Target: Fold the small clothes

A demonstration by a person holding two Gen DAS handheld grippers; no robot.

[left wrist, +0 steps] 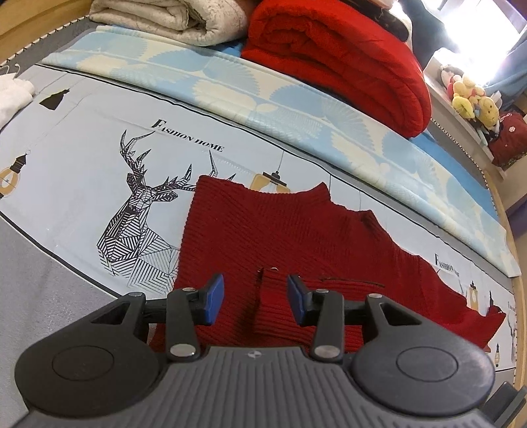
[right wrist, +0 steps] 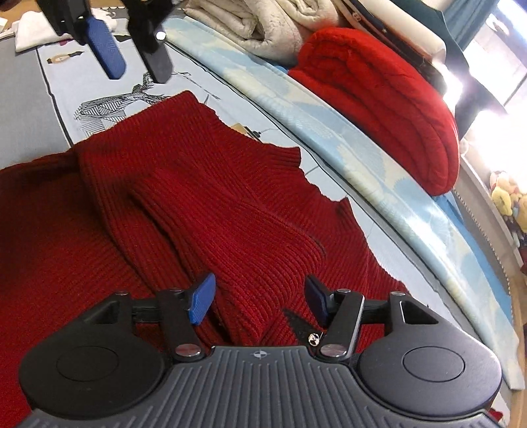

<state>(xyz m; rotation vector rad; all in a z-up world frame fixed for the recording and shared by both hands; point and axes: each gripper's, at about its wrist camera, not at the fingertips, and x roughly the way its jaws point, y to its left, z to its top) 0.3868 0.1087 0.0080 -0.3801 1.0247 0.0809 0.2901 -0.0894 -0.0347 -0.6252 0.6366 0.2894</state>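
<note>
A dark red ribbed knit sweater lies spread on the printed bed sheet. My left gripper hovers over its near part, blue pads apart with only the flat knit beneath them. In the right wrist view the sweater fills the middle, with a sleeve folded across its body. My right gripper stands open just above it. A raised fold of the sleeve runs between its fingers, and neither pad presses on it. The left gripper shows at the top left of that view, above the sweater's far edge.
A folded red blanket and a cream quilt are stacked along the far side, behind a pale blue patterned mat. A white garment lies at the far left. Plush toys sit on a shelf to the right.
</note>
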